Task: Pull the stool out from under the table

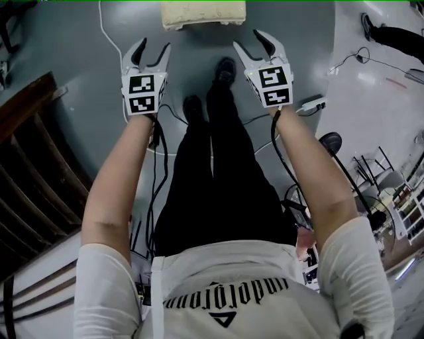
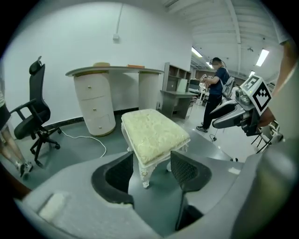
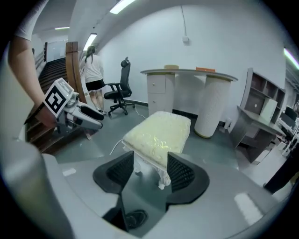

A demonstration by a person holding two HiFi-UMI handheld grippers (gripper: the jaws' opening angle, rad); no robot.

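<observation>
Left hand-held gripper (image 1: 153, 46) and right hand-held gripper (image 1: 248, 41) both spread, pinching nothing. Stool (image 1: 203, 13) stands on floor ahead of them, untouched, clear of counter (image 2: 112, 72) beyond.

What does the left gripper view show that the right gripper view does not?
Only the left gripper view: a person in a dark top, and the right gripper. Only the right gripper view: a brown wooden staircase and the left gripper. Both: the cream cushioned stool with white legs, standing clear of the curved white table, and a black office chair.
</observation>
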